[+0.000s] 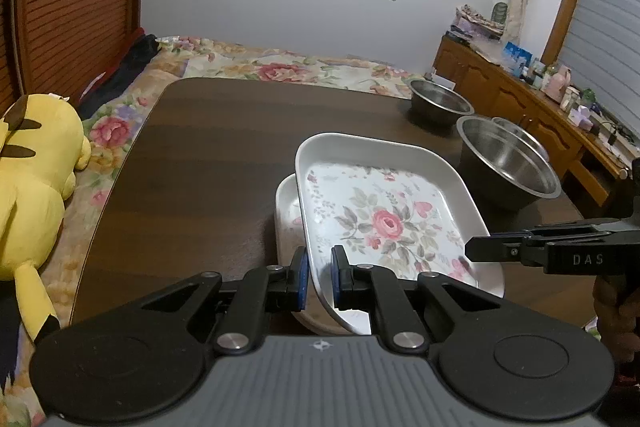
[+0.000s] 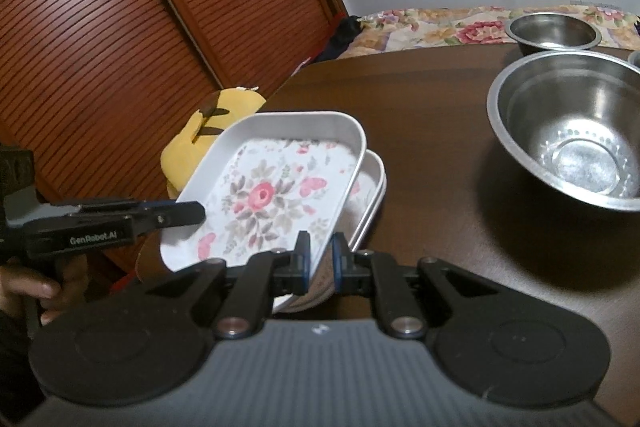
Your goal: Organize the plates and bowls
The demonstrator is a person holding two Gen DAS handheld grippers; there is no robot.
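- The left claw (image 1: 320,273) is pinching the rim of the flowered plate (image 1: 384,211), with one finger outside the rim and one inside.
- The right claw (image 2: 320,259) is pinching another edge of the same flowered plate (image 2: 264,195).
- In the left wrist view the right claw (image 1: 480,249) comes in from the side, and its tip is on the plate's rim.
- In the right wrist view the left claw (image 2: 196,213) comes in from the other side the same way.
- The flowered plate is white with a pink rose in the middle. It is tilted, and one side is higher than the other.
- A second white plate (image 1: 286,219) lies under it on the brown table (image 1: 208,163). Only its edge (image 2: 376,183) peeks out.
- A big steel bowl (image 1: 508,163) stands on the table near the plates. It looks shiny inside (image 2: 572,131).
- A small steel bowl (image 1: 440,101) stands farther back, near the table's far edge (image 2: 554,33).
- A third steel rim seems to sit behind the big bowl, but I cannot tell for sure.
- A yellow plush toy (image 1: 32,179) lies on the flowered bed cover (image 1: 280,67) beside the table.
- A wooden slatted door (image 2: 100,27) stands behind the bed.
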